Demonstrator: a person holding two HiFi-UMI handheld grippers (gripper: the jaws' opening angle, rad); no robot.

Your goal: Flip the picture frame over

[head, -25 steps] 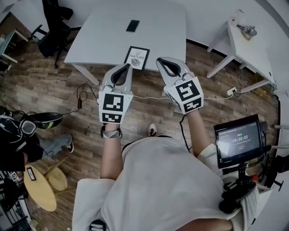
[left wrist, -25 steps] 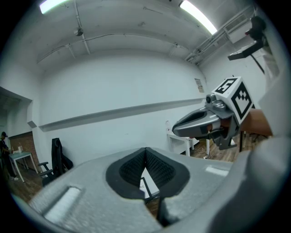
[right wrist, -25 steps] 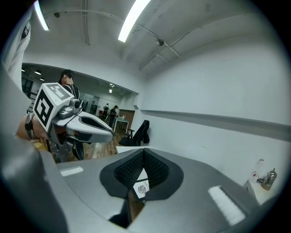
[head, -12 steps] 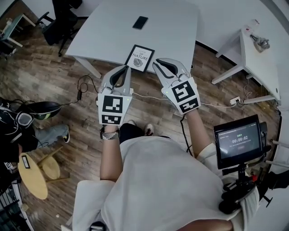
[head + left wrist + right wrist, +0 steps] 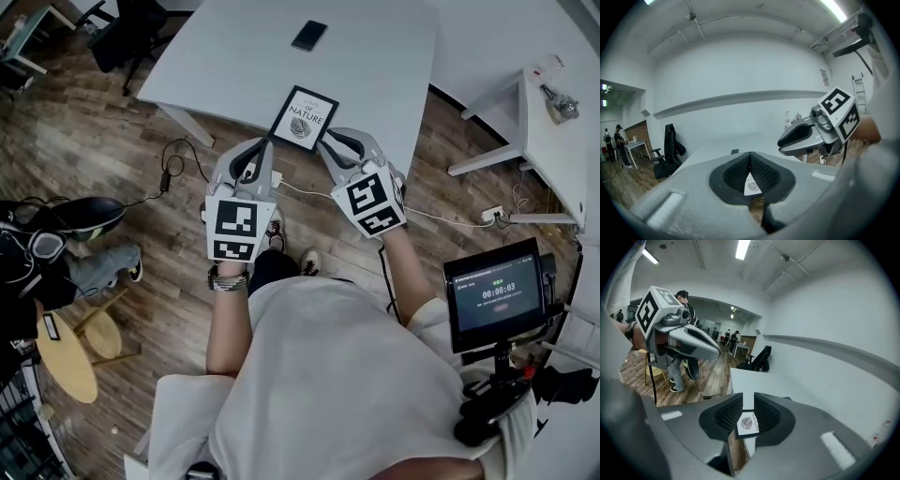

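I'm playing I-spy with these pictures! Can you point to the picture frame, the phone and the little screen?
picture frame [image 5: 305, 118], head view, middle of its white front with the leaf print.
phone [image 5: 308, 36], head view, middle of its dark face.
screen [image 5: 495, 295], head view, middle of its lit display.

**Room around the work spot**

A grey table [image 5: 375, 66] fills the upper middle of the head view, with a black phone [image 5: 308, 36] lying flat near its far side. A white side table [image 5: 548, 141] stands at upper right. A lit screen [image 5: 497, 298] on a stand sits at lower right, and a round wooden stool [image 5: 70, 370] at lower left. A black cable [image 5: 166, 178] trails over the wood floor [image 5: 94, 141].
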